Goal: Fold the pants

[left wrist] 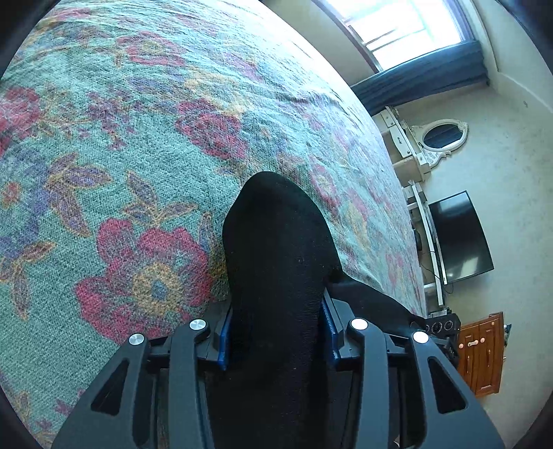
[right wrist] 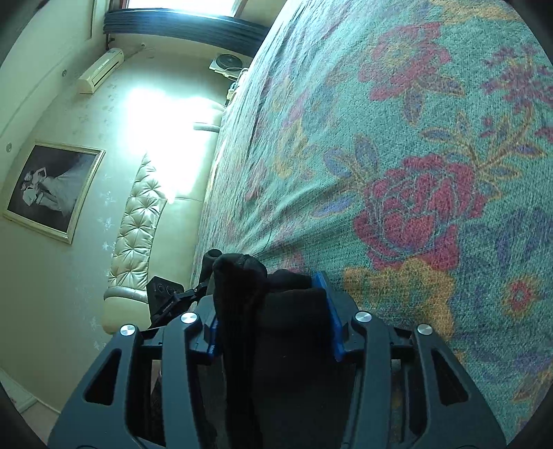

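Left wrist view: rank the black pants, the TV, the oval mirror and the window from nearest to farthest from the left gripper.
1. Black pants: bunched between the left gripper fingers, on the floral bedspread.
2. TV: right, on the wall past the bed edge.
3. Oval mirror: right, above the TV in the picture, further along that wall.
4. Window: top right, far end of the room.

The bunched black fabric pants [left wrist: 276, 276] hide the left gripper's [left wrist: 276, 331] blue fingertips and run off the picture's bottom edge; in the right wrist view they cover most of the right gripper's [right wrist: 274, 321] pads, so contact cannot be told; the teal floral woven bedspread [right wrist: 414, 138] is cut off on all sides.
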